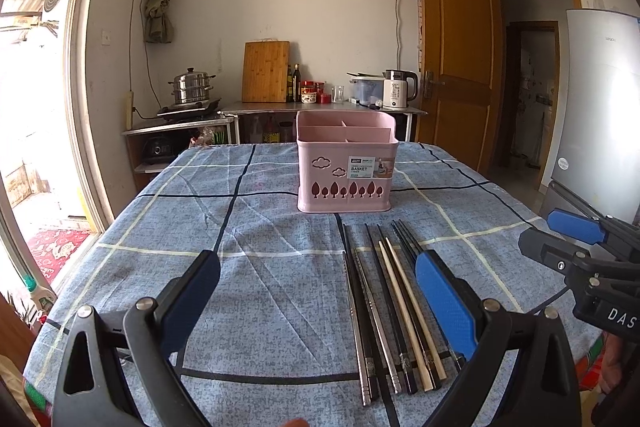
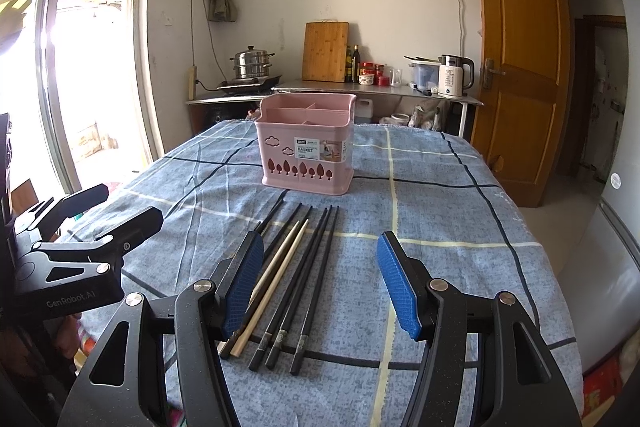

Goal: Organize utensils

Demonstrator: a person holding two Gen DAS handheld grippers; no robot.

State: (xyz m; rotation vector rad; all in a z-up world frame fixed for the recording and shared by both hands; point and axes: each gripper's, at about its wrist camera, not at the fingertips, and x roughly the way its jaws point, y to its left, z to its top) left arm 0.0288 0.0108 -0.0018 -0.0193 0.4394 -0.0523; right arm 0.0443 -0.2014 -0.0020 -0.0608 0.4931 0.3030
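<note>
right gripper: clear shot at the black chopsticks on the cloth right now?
Probably yes. The right gripper is open, and the black chopsticks lie flat on the blue checked tablecloth between its fingers. Nothing covers them; the pale wooden chopsticks lie close alongside.

Pink basket [image 1: 346, 183] with tree cutouts; blue checked tablecloth [image 1: 256, 267]; black, beige and silver chopsticks [image 1: 394, 307].
</note>
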